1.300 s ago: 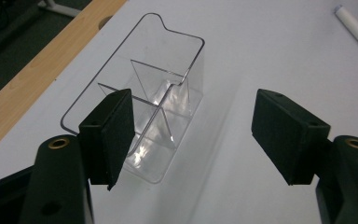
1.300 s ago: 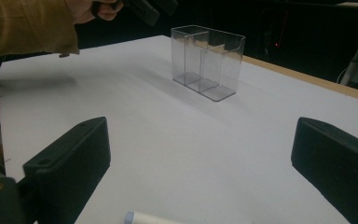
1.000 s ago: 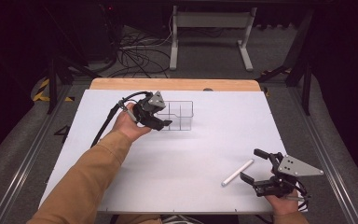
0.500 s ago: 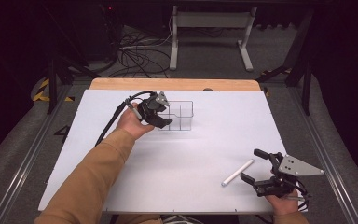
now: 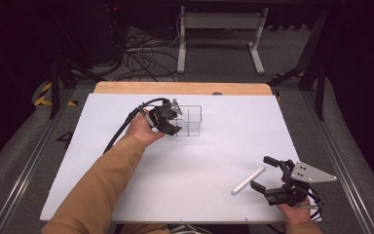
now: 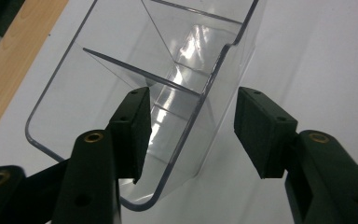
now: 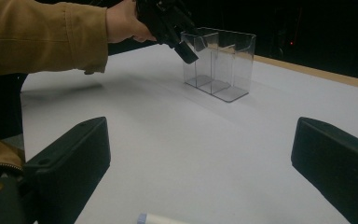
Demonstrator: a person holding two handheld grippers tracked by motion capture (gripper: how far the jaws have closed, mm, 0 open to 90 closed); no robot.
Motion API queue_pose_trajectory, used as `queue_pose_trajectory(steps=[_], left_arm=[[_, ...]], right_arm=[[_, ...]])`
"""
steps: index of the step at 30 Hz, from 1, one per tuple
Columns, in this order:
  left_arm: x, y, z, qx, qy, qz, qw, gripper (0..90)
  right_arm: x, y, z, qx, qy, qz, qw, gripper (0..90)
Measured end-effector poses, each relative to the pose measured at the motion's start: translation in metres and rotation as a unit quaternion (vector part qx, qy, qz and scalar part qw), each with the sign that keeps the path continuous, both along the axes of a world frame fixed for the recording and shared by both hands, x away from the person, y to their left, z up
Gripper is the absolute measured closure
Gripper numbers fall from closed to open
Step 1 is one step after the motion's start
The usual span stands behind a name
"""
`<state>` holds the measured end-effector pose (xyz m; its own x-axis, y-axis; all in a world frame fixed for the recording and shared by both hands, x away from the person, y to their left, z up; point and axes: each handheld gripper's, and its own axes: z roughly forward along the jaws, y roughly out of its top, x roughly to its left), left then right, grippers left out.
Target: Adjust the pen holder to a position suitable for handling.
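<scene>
A clear plastic box (image 5: 191, 120) with inner dividers stands upright at the back middle of the white table (image 5: 214, 151). My left gripper (image 5: 173, 125) reaches over its left end. In the left gripper view the left gripper (image 6: 193, 135) straddles a wall of the clear box (image 6: 121, 60), one jaw inside and one outside. The jaws have just been closing, but a gap still shows between the pads and the wall. My right gripper (image 5: 261, 172) rests open at the front right, beside a white stick (image 5: 248, 180) that lies flat. The stick's tip (image 7: 156, 219) shows low between the right gripper's jaws.
A wooden strip (image 5: 182, 88) borders the table's far edge. Beyond it are floor cables (image 5: 141, 56) and a white desk frame (image 5: 219, 29). The person's tan sleeve (image 5: 102, 190) crosses the table's left front.
The left gripper has sunk a little and edged onto the box's left end, with its jaws narrower than before. The right gripper and the stick have stayed put.
</scene>
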<state>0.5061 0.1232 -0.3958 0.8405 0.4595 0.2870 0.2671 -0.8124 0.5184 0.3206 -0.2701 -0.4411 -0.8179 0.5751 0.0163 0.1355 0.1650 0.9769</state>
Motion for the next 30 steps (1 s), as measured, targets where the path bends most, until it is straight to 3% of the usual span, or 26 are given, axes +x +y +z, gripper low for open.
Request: queue_pose_trajectory(steps=[4,8,13,16,27,30], left_arm=[[-0.003,-0.003,-0.002,0.025,-0.013,0.005,0.9996,55.6],[-0.004,-0.002,-0.001,0.03,-0.014,-0.002,0.9995,58.8],[-0.004,0.001,0.002,0.02,-0.004,-0.004,0.9998,63.3],[-0.004,0.003,0.003,0.017,-0.001,-0.013,0.9998,65.1],[-0.011,0.005,0.005,0.054,-0.01,-0.057,0.9969,77.0],[-0.012,0.007,0.007,0.039,0.001,-0.068,0.9969,86.4]], right_arm=[[0.0,0.0,0.0,0.001,0.0,0.001,1.0,5.1],[0.0,0.0,-0.001,0.0,0.002,0.001,1.0,5.1],[0.002,0.002,-0.002,-0.002,0.008,0.005,0.9999,5.1],[0.002,0.002,-0.002,-0.001,0.008,0.006,0.9999,5.1],[0.003,0.002,-0.004,0.003,0.019,0.014,0.9997,5.1],[0.004,0.003,-0.005,0.0,0.022,0.017,0.9996,5.1]])
